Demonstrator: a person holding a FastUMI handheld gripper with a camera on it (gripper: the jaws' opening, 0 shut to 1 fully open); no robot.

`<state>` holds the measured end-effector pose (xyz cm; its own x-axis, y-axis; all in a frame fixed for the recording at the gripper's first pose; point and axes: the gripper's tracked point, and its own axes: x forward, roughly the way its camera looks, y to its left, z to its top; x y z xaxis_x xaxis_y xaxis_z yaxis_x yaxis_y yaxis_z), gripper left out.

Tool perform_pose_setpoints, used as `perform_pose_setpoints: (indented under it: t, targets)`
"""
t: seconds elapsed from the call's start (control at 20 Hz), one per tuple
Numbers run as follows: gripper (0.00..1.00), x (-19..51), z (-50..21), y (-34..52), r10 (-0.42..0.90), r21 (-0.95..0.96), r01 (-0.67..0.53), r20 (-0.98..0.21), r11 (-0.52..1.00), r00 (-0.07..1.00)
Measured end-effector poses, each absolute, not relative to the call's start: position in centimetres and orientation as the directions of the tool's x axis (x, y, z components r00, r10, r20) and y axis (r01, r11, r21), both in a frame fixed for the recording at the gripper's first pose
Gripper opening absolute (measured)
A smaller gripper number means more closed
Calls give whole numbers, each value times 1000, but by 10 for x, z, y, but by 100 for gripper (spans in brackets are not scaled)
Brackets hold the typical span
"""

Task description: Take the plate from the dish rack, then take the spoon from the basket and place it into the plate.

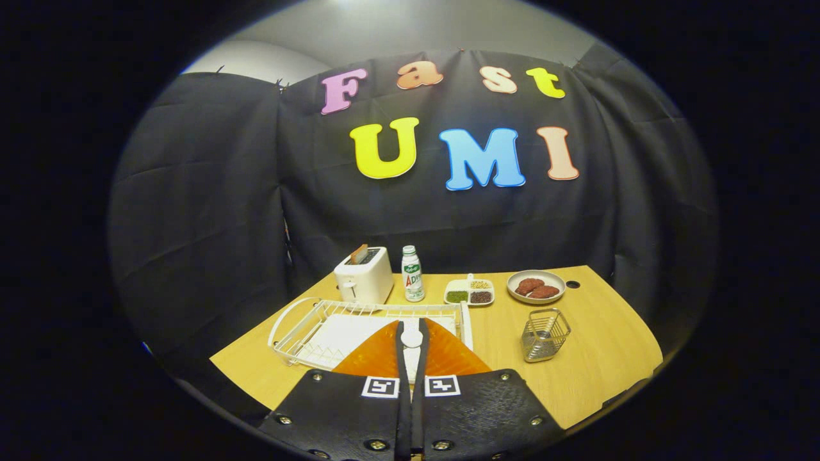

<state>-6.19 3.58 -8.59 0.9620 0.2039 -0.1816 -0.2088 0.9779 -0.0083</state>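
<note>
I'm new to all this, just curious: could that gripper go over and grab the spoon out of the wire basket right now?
Probably not yet. The gripper looks shut on the orange plate, above the dish rack, so its fingers are taken. The path across the table to the wire basket looks free; I cannot clearly make out the spoon inside.

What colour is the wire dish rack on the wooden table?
White. The wire dish rack shows best in the gripper view, just beyond the gripper, whose jaws are nearly closed.

- My gripper (411, 358) points forward, level over the table's near side.
- My two black fingers (402, 358) lie almost together, a thin slit between them.
- They clamp an upright orange plate (378, 355).
</note>
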Motion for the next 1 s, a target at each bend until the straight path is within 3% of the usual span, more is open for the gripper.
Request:
perform_pose_setpoints:
  t: [0.35,1.0]
  targets:
    - [0,-82,-136,77,306,9,-314,-260,949,916]
    - [1,-78,-218,109,370,-17,-412,-409,911,834]
